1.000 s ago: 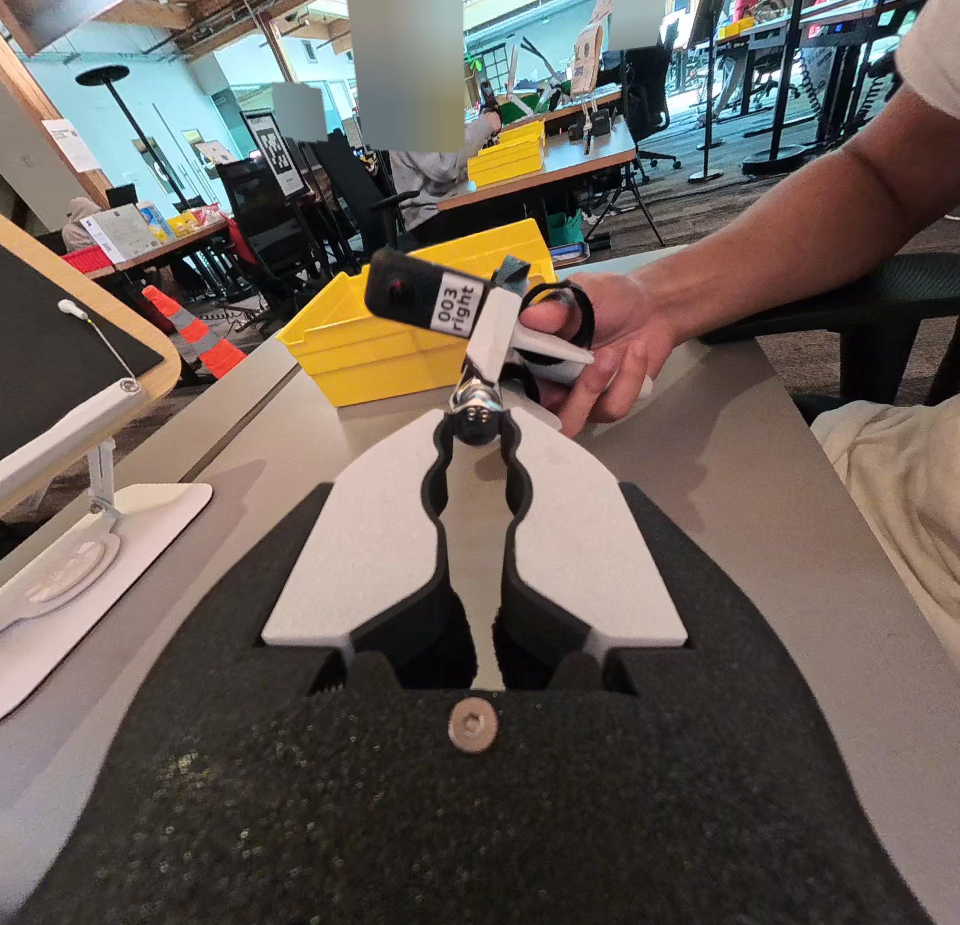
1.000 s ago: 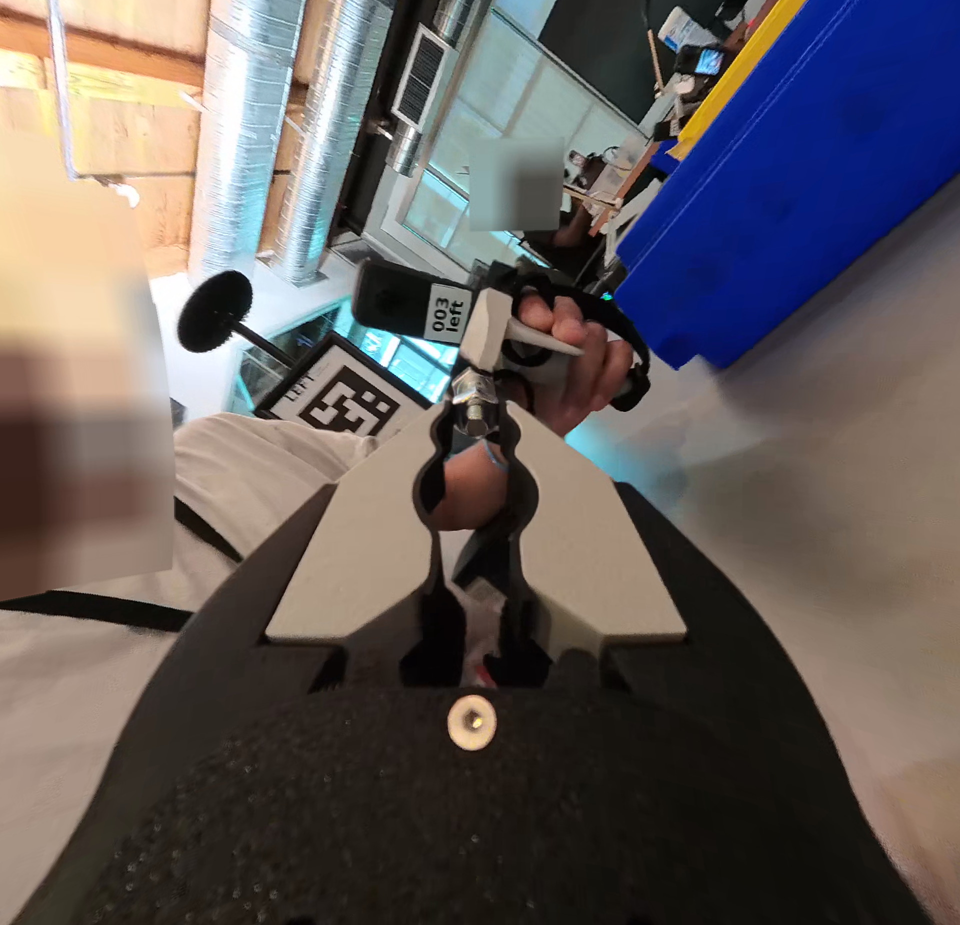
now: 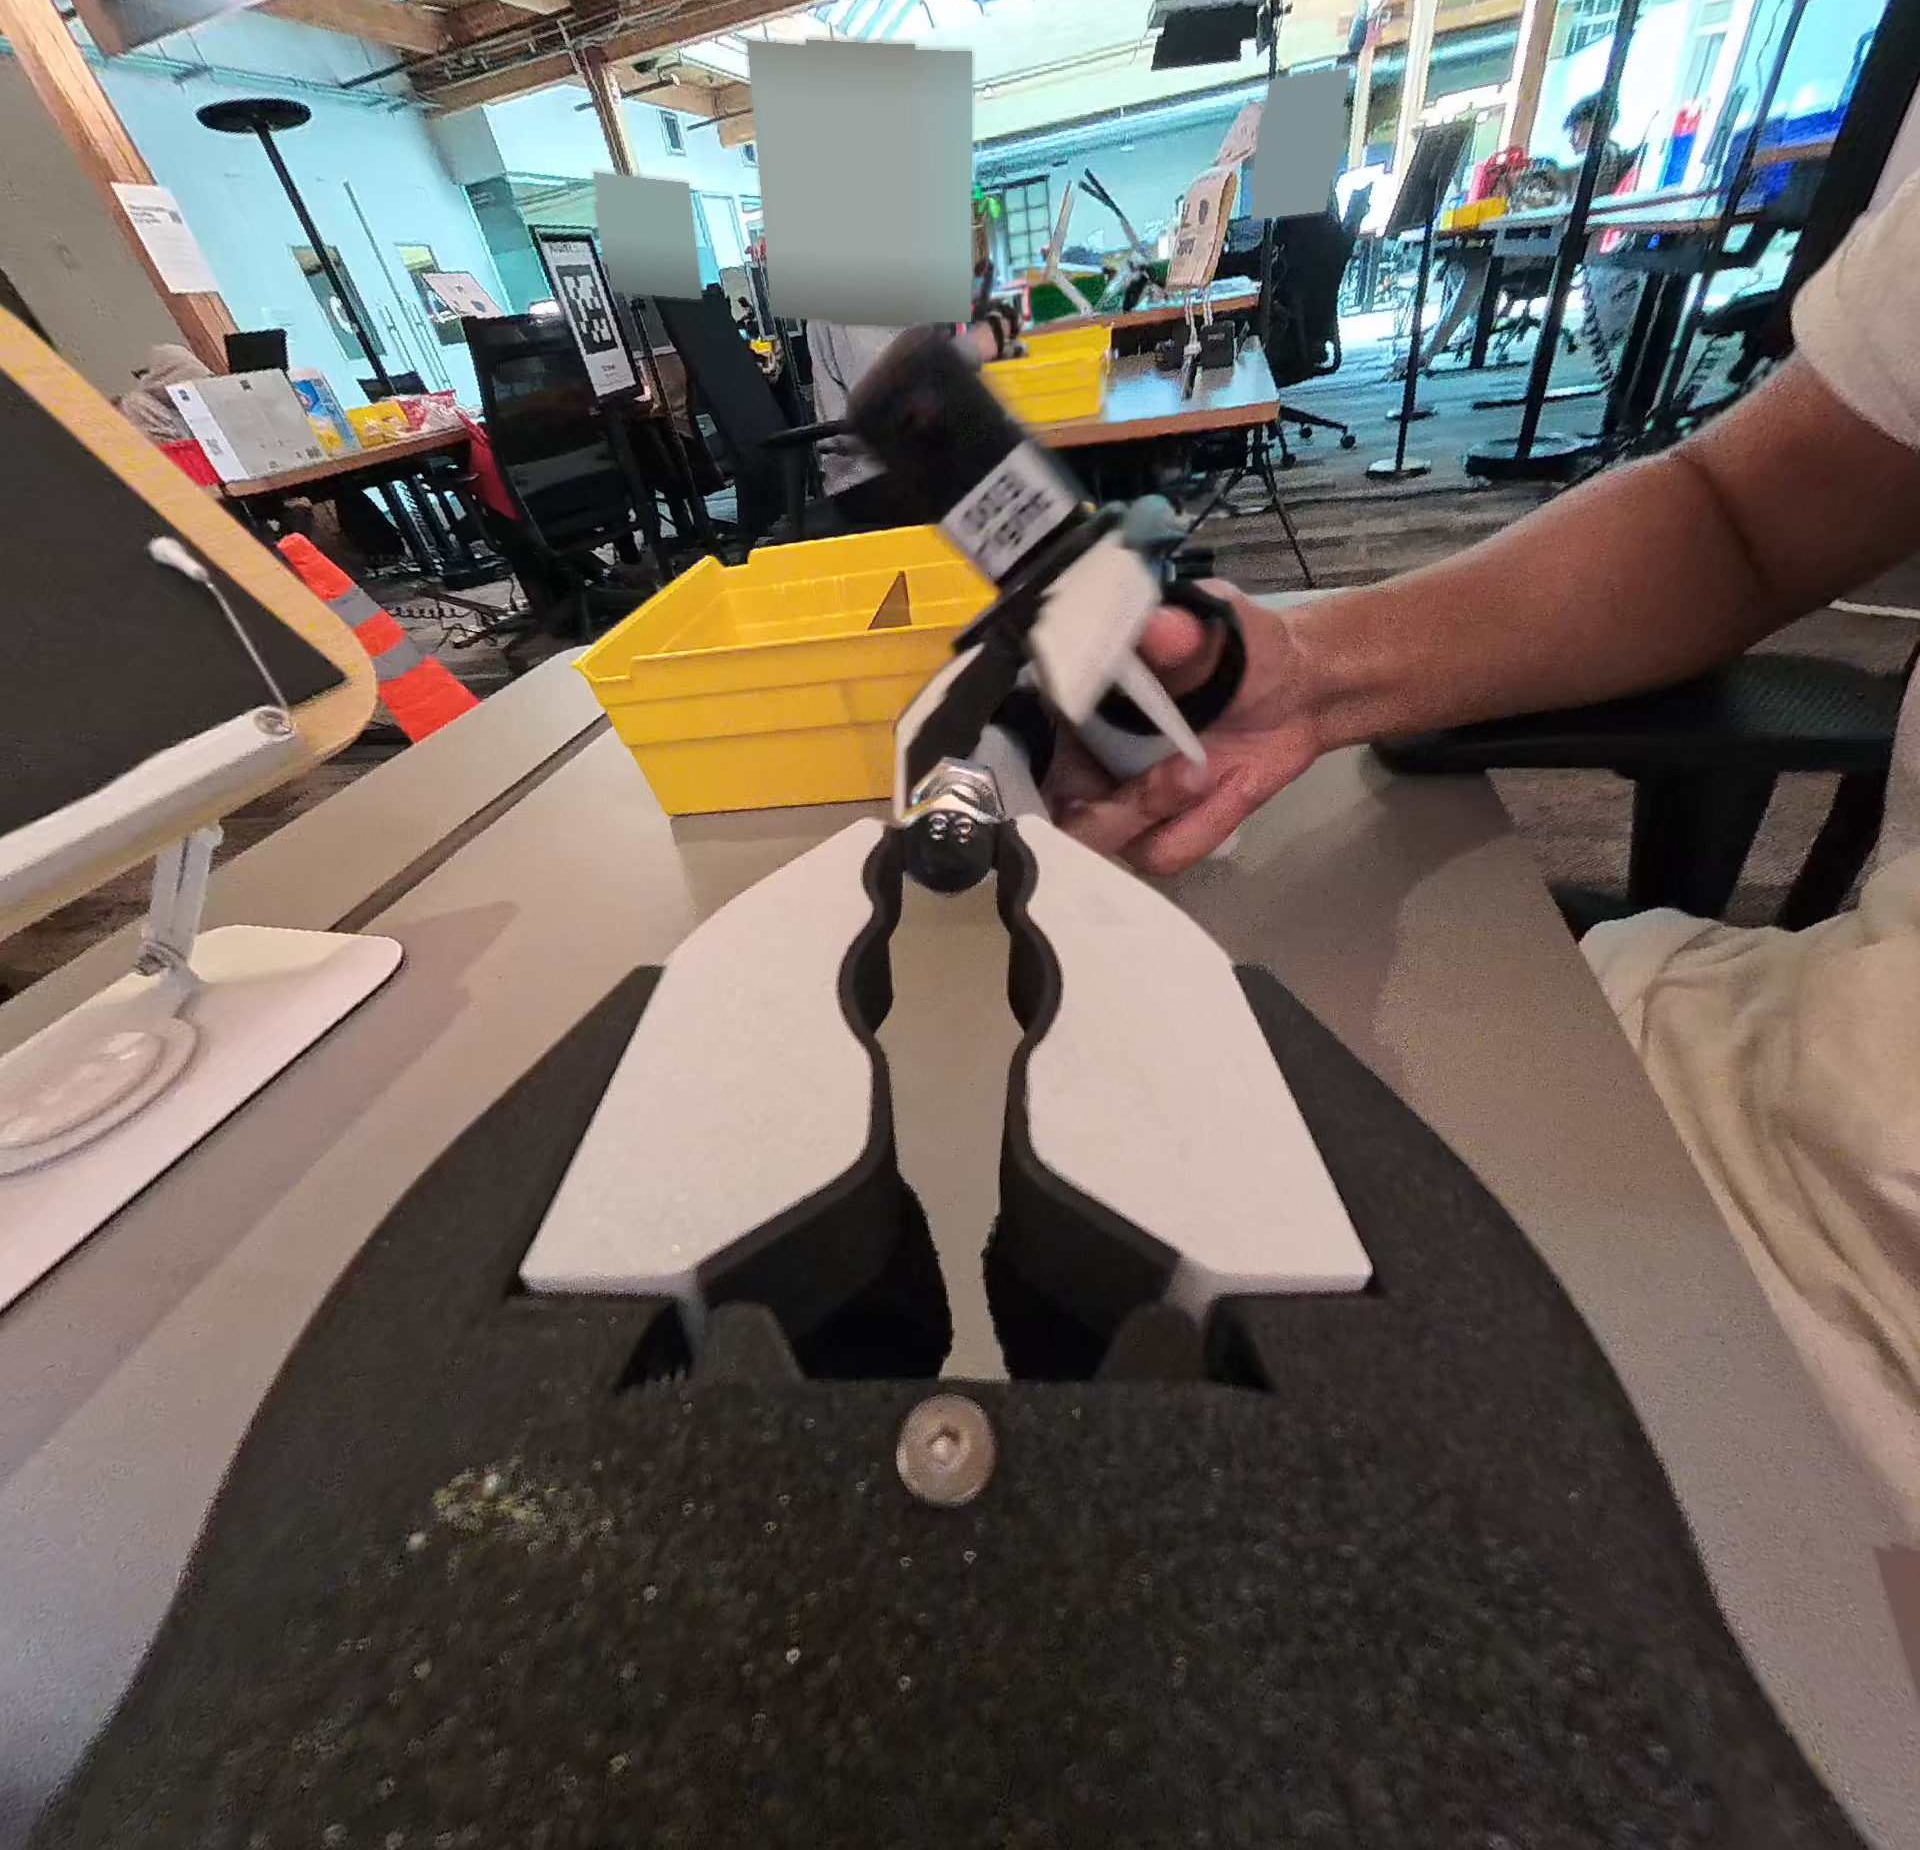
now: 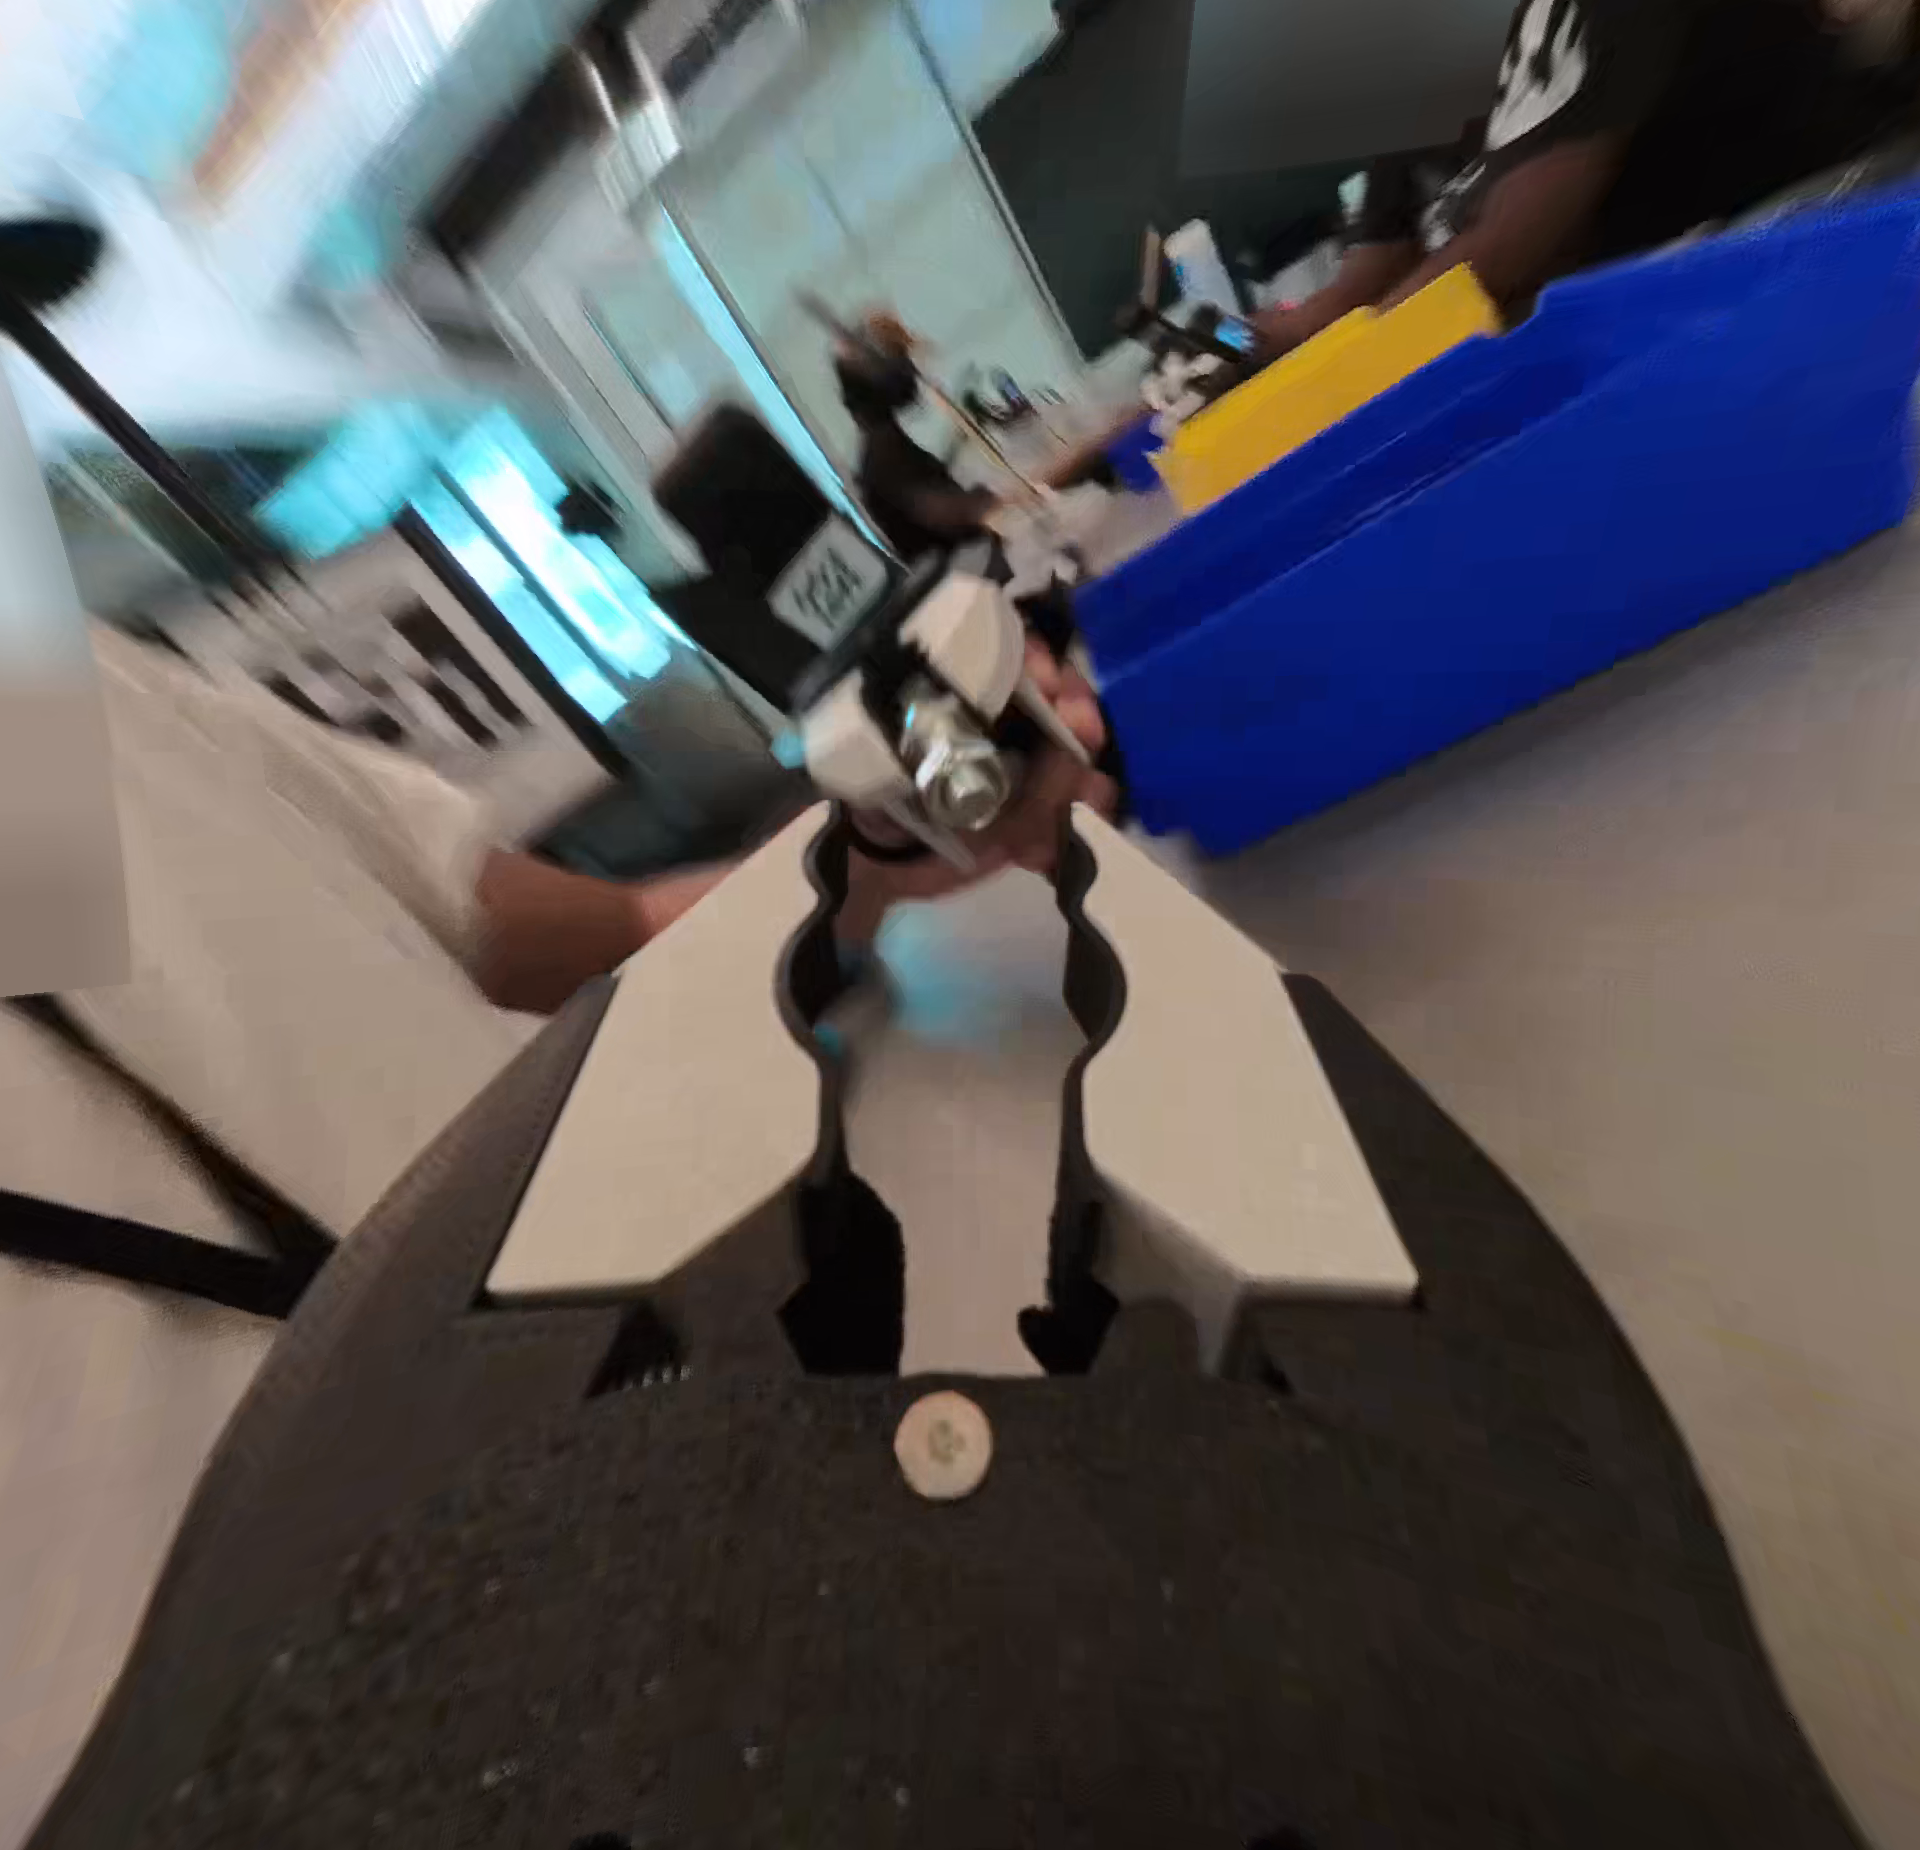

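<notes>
Two grippers face each other tip to tip above the table (image 3: 499, 927), and the risks all sit at that crowded spot. Left gripper (image 3: 948, 850) is clenched on the dark end of a bolt (image 3: 948, 865), whose steel nut (image 3: 951, 792) stands just past its fingertips, so the bolt is held in the air in front of the yellow bin (image 3: 769, 688). Right gripper (image 4: 945, 829) is spread wide; its fingers (image 4: 707, 1073) stand apart from the bolt's threaded end and press on nothing. Both views are smeared around the right gripper, which suggests a fast swing, so a stray finger could knock the nut or lever the bolt sideways. The left grip covers only a short, rounded stretch of the bolt, so I judge that a push across its axis could twist it out and send it rolling over the table, perhaps toward the blue bin (image 4: 1455, 605) or the edge. Whether the nut is tight on the thread, I cannot tell.
</notes>
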{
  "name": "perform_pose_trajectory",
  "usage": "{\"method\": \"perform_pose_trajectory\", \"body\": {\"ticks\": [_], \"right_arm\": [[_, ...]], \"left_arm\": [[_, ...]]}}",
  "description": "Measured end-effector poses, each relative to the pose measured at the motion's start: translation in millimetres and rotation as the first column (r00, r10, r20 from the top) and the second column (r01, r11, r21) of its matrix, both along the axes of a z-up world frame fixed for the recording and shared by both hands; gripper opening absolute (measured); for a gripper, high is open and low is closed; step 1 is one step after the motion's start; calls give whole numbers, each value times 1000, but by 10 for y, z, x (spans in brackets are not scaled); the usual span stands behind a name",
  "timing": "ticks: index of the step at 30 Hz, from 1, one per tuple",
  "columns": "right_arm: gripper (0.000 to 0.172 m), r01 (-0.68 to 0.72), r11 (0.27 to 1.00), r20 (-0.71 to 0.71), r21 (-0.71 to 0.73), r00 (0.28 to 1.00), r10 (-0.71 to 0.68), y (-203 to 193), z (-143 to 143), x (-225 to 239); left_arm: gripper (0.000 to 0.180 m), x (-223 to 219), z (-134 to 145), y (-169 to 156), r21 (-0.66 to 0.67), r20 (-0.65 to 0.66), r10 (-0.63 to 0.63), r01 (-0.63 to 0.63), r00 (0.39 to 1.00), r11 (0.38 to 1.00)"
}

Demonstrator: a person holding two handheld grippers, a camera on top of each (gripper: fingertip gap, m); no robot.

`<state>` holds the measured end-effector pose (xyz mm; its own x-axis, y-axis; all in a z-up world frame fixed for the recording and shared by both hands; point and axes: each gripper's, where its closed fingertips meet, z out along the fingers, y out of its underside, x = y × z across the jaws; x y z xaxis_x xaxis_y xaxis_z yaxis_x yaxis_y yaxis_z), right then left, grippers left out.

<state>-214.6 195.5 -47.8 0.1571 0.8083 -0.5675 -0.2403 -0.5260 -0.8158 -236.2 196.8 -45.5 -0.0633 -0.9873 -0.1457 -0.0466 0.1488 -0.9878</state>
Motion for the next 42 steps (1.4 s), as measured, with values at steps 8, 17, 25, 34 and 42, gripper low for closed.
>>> {"method": "perform_pose_trajectory", "body": {"ticks": [8,17,25,34,42], "right_arm": [[35,-340,855,-378,-392,907,187,-34,-88,-77],[16,-117,988,-58,-104,992,112,-42,-88,-98],[17,-165,341,365,925,633,-683,-86,-63,-71],[33,-353,-138,24,925,420,-907,-57,14,-23],[46,126,952,380,278,896,-229,92,-376,-147]], "left_arm": [[17,56,-62,-59,97,-37,11,-7,999,995],[17,56,-94,-70,-5,-67,-18,18,998,1000],[17,44,-48,-175,-446,-66,-183,135,981,885],[17,16,-20,-95,-442,-49,-147,111,988,890],[17,-25,-53,91,-178,-48,10,-19,999,984]]}}
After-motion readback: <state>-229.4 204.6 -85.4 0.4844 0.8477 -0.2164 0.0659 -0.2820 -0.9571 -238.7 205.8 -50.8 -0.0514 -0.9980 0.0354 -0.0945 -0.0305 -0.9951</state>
